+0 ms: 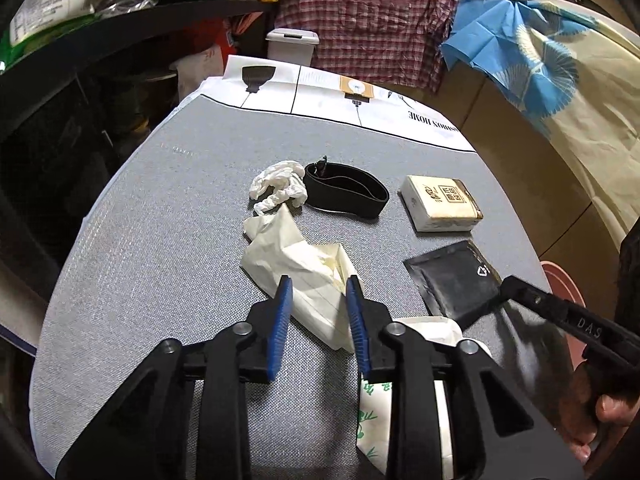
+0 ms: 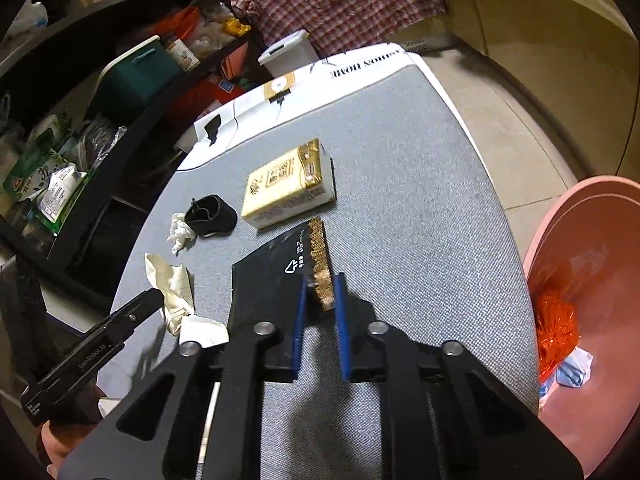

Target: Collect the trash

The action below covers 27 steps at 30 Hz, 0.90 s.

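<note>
Between the blue pads of the left gripper [image 1: 318, 312], at lower centre of its view, lies the crumpled cream paper [image 1: 296, 264], its length running up-left toward the white tissue wad [image 1: 278, 186]; the jaws straddle its near end, part open, contact uncertain. Right gripper [image 2: 322, 300] is closed on the gold edge of the black pouch [image 2: 268, 280]. Pink bin [image 2: 592, 280] stands off the table [image 2: 420, 200]'s right edge, bare cloth between.
</note>
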Tool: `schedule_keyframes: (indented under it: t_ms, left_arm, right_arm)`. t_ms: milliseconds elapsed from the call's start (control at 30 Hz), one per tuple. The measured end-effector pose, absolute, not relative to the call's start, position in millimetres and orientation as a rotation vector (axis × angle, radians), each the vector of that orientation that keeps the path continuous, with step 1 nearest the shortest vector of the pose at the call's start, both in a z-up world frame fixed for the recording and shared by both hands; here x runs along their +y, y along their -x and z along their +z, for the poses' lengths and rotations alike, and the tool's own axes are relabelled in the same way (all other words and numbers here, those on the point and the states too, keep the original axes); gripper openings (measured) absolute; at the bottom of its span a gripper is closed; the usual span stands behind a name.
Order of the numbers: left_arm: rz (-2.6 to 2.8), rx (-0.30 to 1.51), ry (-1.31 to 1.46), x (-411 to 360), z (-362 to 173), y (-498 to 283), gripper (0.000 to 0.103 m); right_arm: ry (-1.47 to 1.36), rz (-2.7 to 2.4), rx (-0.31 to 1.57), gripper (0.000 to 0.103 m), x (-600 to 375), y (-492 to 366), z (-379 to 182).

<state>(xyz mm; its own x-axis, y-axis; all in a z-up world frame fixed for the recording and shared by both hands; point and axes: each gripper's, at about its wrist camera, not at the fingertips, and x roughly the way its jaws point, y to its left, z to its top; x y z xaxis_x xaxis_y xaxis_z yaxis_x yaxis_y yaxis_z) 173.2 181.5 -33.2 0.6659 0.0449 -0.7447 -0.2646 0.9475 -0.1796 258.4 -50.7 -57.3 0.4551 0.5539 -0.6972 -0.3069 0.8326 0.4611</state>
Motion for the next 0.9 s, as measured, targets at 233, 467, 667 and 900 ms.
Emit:
schedule_keyframes:
  t_ms: [233,467,667,900]
  left_arm:
    - [0.194,0.823,0.295,185,-30,-169,0.027]
    - [0.190,0.801,0.296,185,-26,-166,0.027]
    - [0.183,0.812,0.330,188,-30,-170,0.033]
    - [0.171,0.825,0.341,189,-34,-174,0.033]
  right_arm:
    - [-0.268,0.563,0.904,0.000,-48,-251,-43]
    - [-0.236,0.517,0.916,0.026,-49,-255,-48]
    - [-0.177,0.519,0.930,0.045,-35,-256,-51]
    - [0.058,0.456,0.920,0.029,1,-252,-58]
